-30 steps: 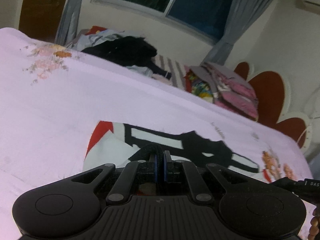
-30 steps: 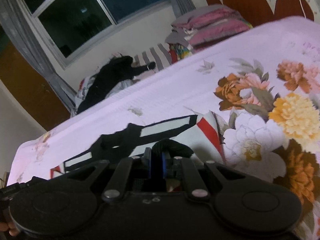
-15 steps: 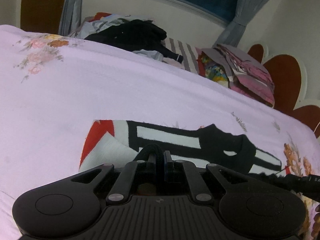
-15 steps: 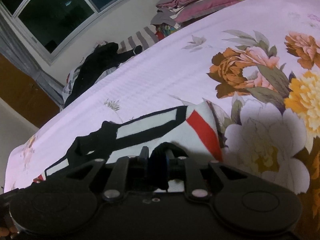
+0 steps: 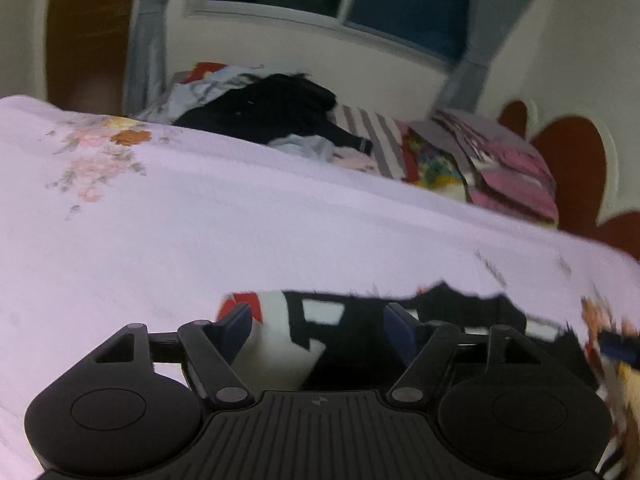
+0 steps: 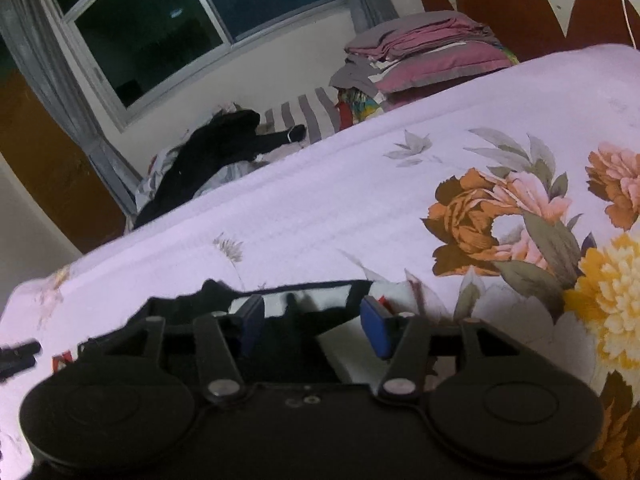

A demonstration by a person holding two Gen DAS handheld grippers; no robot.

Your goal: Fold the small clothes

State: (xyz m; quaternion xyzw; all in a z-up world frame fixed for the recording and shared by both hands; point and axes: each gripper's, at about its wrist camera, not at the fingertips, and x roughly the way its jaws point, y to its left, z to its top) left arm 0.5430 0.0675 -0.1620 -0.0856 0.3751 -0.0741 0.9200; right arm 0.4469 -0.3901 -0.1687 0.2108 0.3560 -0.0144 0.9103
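Observation:
A small white, black and red garment (image 5: 280, 344) lies flat on the pink floral bedspread (image 5: 200, 232). My left gripper (image 5: 318, 330) is open, its blue pads spread over the garment's near edge, holding nothing. In the right wrist view the same garment (image 6: 304, 304) lies under my right gripper (image 6: 314, 326), which is also open with its fingers apart and empty. The tip of the right gripper (image 5: 618, 346) shows at the right edge of the left wrist view. Most of the garment is hidden behind the gripper bodies.
A heap of dark and light clothes (image 5: 272, 108) lies beyond the bed's far edge below the window. Folded pink and grey bedding (image 6: 428, 56) is stacked by the red headboard (image 6: 520, 12). Large printed flowers (image 6: 520, 216) cover the bedspread at right.
Both grippers were shut on black folds of the garment; now both have opened and let it go. The garment has dropped flat and sits lower in both views.

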